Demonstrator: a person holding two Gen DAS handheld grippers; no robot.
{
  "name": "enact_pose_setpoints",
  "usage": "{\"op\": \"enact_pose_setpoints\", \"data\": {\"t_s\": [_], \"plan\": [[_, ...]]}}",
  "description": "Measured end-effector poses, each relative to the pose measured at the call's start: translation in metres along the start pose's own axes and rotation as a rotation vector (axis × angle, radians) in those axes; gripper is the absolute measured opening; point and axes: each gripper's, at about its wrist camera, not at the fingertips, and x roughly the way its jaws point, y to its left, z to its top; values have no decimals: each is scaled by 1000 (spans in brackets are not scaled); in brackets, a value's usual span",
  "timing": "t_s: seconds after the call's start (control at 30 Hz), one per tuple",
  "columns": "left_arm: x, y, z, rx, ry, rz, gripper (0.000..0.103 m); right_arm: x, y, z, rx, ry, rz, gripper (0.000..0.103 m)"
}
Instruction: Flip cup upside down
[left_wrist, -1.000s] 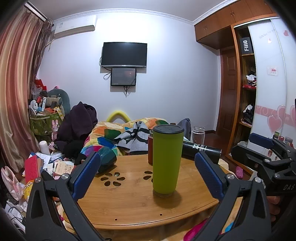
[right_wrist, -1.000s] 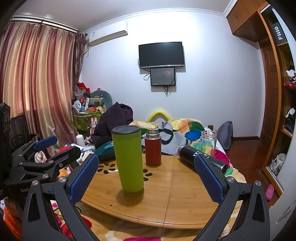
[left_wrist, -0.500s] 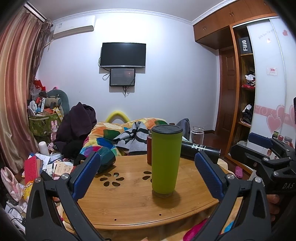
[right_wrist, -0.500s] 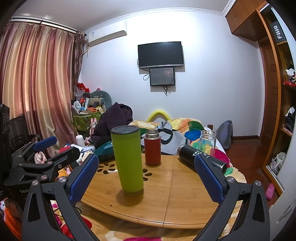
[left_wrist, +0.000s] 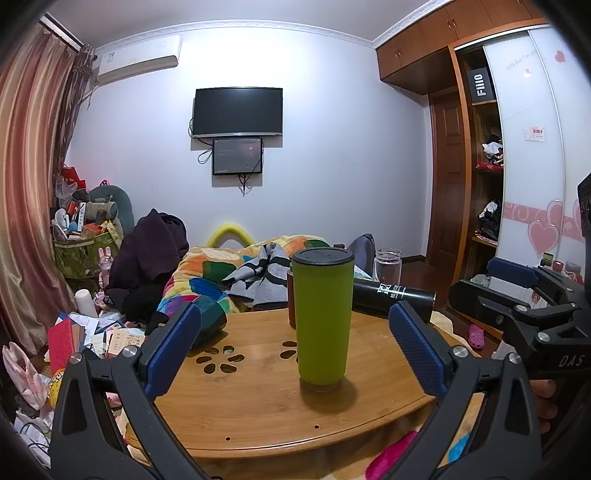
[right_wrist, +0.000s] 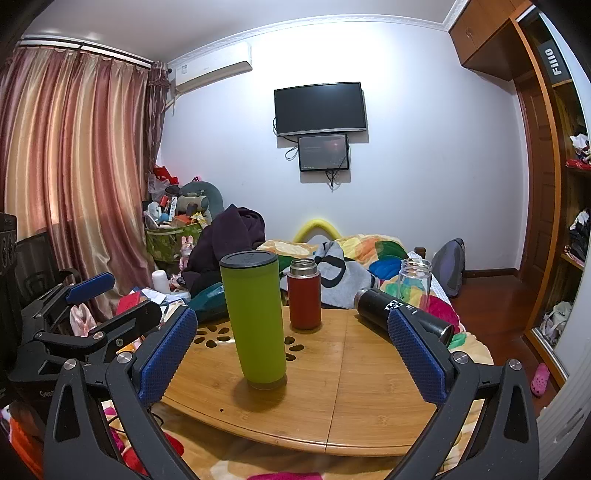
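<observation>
Cup (left_wrist: 322, 319), green with a dark lid, stands upright near the surface's (left_wrist: 258, 413) front edge in the left wrist view, framed by the wide-open, empty left tool (left_wrist: 293, 343). In the right wrist view it stands left of centre, a red flask (right_wrist: 304, 294) behind it, while the right tool (right_wrist: 291, 354) gapes wide, holding nothing.

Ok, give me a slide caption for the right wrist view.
Open right gripper faces an upright green tumbler on a round wooden table, red flask behind it.
</observation>
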Motion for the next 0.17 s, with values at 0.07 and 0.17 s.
{"op": "enact_pose_setpoints", "data": {"t_s": [0.07, 0.17], "plan": [[0, 0, 0, 1, -2, 3, 103, 0, 0, 0, 1, -1, 0, 103], [0, 0, 0, -3, -3, 8, 103, 0, 0, 0, 1, 0, 0, 103]]}}
